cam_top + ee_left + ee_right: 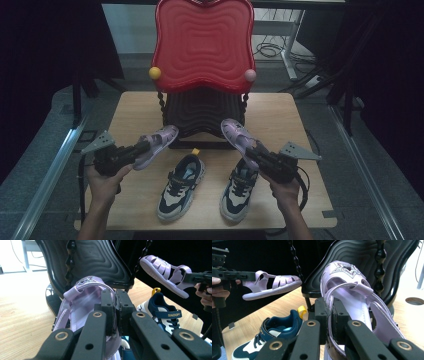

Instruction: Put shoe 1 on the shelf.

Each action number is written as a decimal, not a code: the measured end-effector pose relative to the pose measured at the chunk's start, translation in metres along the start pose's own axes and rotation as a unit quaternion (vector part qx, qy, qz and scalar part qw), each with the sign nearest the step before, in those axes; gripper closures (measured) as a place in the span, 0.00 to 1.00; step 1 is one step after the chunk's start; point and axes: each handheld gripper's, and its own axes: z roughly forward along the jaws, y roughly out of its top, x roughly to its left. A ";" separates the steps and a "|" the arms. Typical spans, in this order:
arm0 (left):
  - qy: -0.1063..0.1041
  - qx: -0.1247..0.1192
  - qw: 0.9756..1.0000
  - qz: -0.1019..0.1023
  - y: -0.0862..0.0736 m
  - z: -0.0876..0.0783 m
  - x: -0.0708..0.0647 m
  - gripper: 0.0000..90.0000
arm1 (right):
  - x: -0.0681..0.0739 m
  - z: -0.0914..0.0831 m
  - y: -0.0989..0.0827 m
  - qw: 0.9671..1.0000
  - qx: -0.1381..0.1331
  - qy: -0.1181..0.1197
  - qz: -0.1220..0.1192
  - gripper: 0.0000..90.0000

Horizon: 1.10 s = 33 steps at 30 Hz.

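Black fingers of the left gripper (115,312) are clamped tight on the heel strap of a lilac plastic sandal (82,302), held above the pale wooden surface (280,115); the fingers hide much of its heel. Right gripper (329,315) is likewise closed on a matching lilac sandal (352,290), aloft before the black ribbed stand (200,115). Two navy-and-white sneakers (181,186) lie between the hands, partly cut off in the gripper views.
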 end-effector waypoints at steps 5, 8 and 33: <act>-0.005 -0.003 1.000 0.001 0.003 0.005 -0.002 0.96 | 0.002 0.008 0.000 1.000 -0.001 0.001 0.000 0.95; -0.006 -0.004 1.000 0.003 0.006 0.009 -0.002 0.96 | 0.003 0.014 0.002 1.000 0.003 0.001 -0.002 0.95; -0.006 -0.030 1.000 0.001 0.023 0.041 0.001 0.96 | 0.002 0.058 0.016 1.000 -0.008 -0.021 0.018 0.95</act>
